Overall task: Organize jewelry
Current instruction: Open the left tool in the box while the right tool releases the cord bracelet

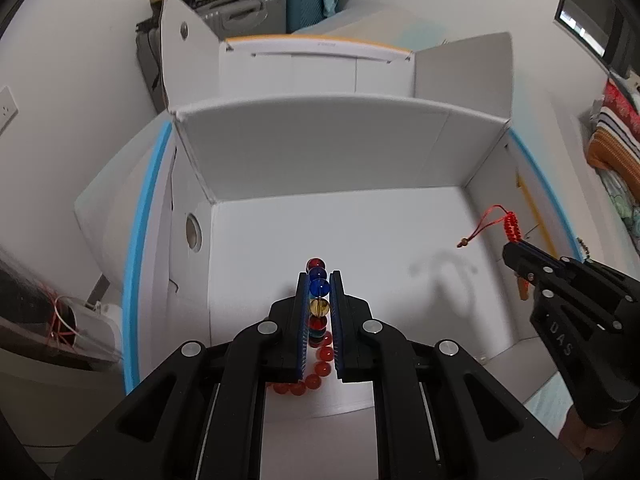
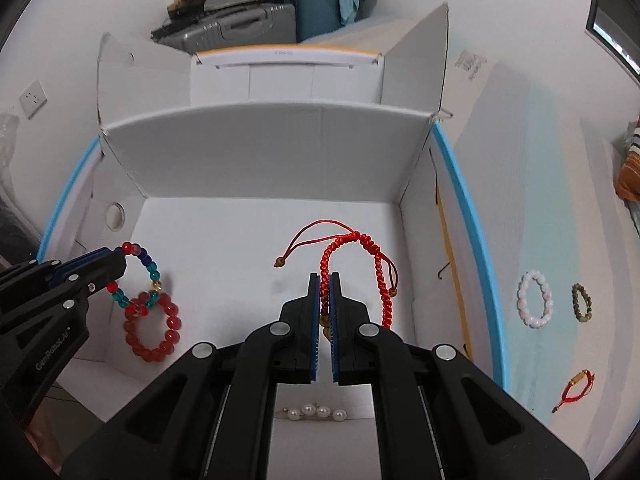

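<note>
- left gripper [image 1: 319,292]: jaws closed on the multicoloured bead bracelet [image 1: 319,286], whose red, blue and amber beads sit in a line between the blue pads; seen from the right wrist view, the bracelet hangs as a loop from the tips over the left part of the white box [image 2: 260,148].
- right gripper [image 2: 325,296]: jaws shut on the red braided cord bracelet [image 2: 352,256], one braided strand pinched between the pads, the rest arching up and down its right side, with thin cord ends trailing to the left above the box floor.
- red bead bracelet [image 2: 154,326]: lies on the box floor at the left, under the hanging multicoloured loop; whether the two touch cannot be told.
- pearl piece [image 2: 316,412]: a short row of white pearls on the near floor of the box, partly hidden by the right gripper body.
- outside the box, on the pale surface to its right: a white bead bracelet [image 2: 534,300], a dark green bead bracelet [image 2: 582,302] just beside it, and a small red cord piece [image 2: 576,394] nearer the camera.
- suitcases [image 2: 280,16]: stacked against the wall beyond the box.
</note>
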The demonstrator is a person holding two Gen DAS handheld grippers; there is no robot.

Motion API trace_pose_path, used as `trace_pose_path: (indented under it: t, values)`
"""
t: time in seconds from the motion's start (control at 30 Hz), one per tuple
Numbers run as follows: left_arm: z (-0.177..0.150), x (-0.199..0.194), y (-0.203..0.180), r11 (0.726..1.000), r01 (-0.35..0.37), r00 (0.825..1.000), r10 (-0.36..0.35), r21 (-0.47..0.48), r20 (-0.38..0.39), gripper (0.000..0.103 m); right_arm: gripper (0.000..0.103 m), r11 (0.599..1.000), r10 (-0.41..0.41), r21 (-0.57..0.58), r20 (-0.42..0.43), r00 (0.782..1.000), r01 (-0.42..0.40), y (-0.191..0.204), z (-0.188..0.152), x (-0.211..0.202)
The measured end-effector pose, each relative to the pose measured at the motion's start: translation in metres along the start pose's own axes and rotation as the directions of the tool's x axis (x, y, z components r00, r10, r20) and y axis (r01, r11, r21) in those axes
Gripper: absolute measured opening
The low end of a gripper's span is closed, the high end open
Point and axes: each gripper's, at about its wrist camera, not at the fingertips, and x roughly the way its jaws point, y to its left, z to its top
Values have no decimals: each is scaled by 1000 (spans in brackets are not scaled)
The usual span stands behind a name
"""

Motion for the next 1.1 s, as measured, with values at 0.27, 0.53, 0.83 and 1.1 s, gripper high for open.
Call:
trace_pose_path:
  t: [0.27,0.53,0.83,1.1]
  values:
    - [-3,12,3,1000,-14,1000,14,0,-20,9,4,1000,-15,11,-44,999,16,-5,-4,19]
    - [0,5,1,999,-50,999,50,-2,5,12,23,1000,5,18,-53,999,-4,-4,-5,21]
    - [-1,-30,3,998,-62,994,63,-15,86,50,73,998,31,57,78,996,-35,-11,-5,-27]
    - [-6,-61,-13,999,-34,986,30,17,166,69,86,998,-23,65,166,986,12,-32,-15,-68]
